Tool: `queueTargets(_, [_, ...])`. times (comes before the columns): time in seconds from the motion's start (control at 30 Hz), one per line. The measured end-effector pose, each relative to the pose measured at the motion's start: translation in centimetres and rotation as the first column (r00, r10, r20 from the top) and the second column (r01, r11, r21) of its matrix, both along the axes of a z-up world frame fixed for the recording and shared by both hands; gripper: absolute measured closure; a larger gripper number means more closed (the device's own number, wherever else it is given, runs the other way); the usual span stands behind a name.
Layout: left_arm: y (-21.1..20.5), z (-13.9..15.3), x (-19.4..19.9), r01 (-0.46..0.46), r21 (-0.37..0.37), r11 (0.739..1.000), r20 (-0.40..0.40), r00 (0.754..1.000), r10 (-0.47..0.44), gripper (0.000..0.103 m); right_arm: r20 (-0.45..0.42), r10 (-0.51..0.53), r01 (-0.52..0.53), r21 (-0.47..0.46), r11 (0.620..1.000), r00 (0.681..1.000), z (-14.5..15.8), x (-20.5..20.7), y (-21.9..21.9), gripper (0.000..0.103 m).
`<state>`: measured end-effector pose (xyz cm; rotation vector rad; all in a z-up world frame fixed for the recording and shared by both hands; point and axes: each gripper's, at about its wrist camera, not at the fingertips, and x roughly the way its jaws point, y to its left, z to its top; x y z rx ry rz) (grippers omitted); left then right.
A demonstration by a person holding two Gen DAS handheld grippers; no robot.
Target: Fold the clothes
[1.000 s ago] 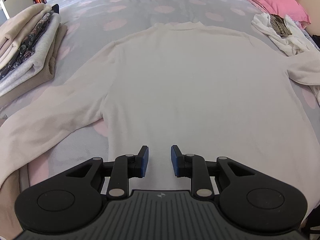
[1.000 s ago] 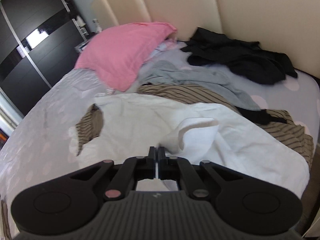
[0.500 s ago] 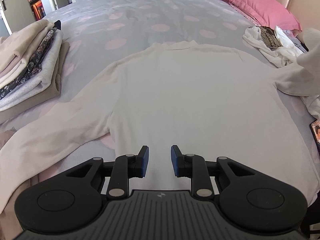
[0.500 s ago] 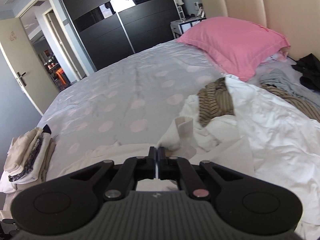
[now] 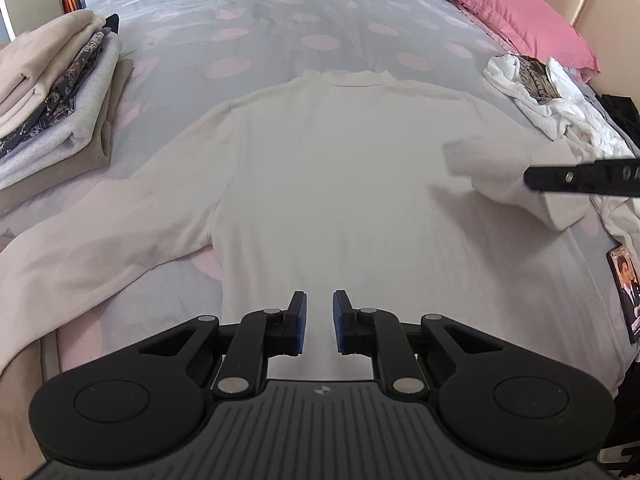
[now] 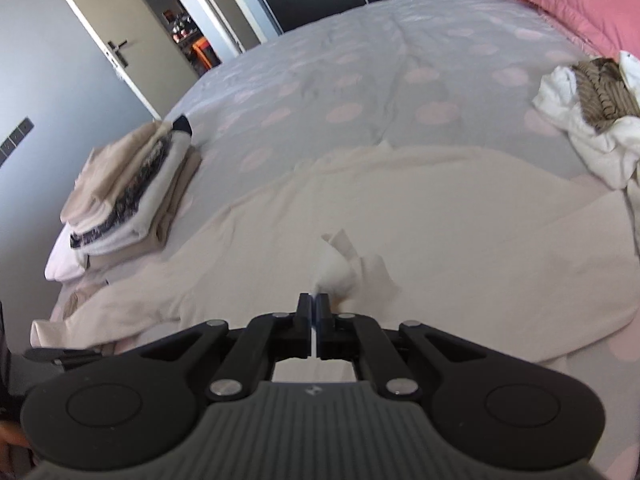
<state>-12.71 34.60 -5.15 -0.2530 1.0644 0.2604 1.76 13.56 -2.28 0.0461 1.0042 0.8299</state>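
Right gripper point(image 6: 313, 304) clamped on the cuff point(image 6: 340, 276) of the cream sweater point(image 5: 340, 184) spread flat on the bed point(image 5: 280, 12), left gripper point(image 5: 319, 316) narrowly parted, just closing on nothing above the hem: risk of thin cuff slipping mid-fold, sleeve landing bunched.

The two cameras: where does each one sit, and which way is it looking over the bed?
Left wrist view: sits on the left gripper, looking down along the cream sweater toward its collar; its own fingers show, slightly apart over the hem, nothing between them; the right gripper enters at the right edge.
Right wrist view: sits on the right gripper, facing across the bed toward the door; its fingers are shut on the sweater's sleeve.
Both share the sweater, folded pile, pink pillow.
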Motion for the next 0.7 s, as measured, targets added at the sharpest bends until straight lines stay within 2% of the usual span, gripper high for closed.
queueTargets(0.2, [-0.1,0.0,1.4,0.022,-0.044,0.999,-0.01,1.0,-0.022,0.091,-0.043,0.091,-0.095,-0.105,0.99,0.995,-3.6,-1.4,1.9,0.099])
queueTargets(0.33, [-0.2,0.0,3.0,0.017,-0.094,0.995,-0.001,1.0,-0.017,0.091,-0.068,0.14,-0.149,-0.15,0.977,0.988,-4.2,-1.8,1.9,0.092])
queueTargets(0.5, [-0.8,-0.3,5.2,0.004,-0.157,0.988,0.007,1.0,-0.003,0.091,-0.082,0.212,-0.225,-0.223,0.948,0.974,-3.8,-2.3,1.1,0.076])
queueTargets(0.53, [-1.0,-0.5,5.7,-0.002,-0.175,0.985,0.006,1.0,0.003,0.09,-0.085,0.224,-0.238,-0.238,0.942,0.971,-3.7,-2.4,0.8,0.075])
queueTargets(0.6, [-1.3,-1.0,6.8,-0.011,-0.204,0.979,0.006,1.0,0.012,0.082,-0.088,0.243,-0.258,-0.27,0.928,0.966,-3.5,-2.4,0.2,0.072])
queueTargets(0.7, [-1.6,-2.1,8.2,-0.013,-0.216,0.976,0.006,1.0,0.015,0.078,-0.056,0.227,-0.232,-0.352,0.907,0.972,-3.8,-1.7,-0.8,0.07])
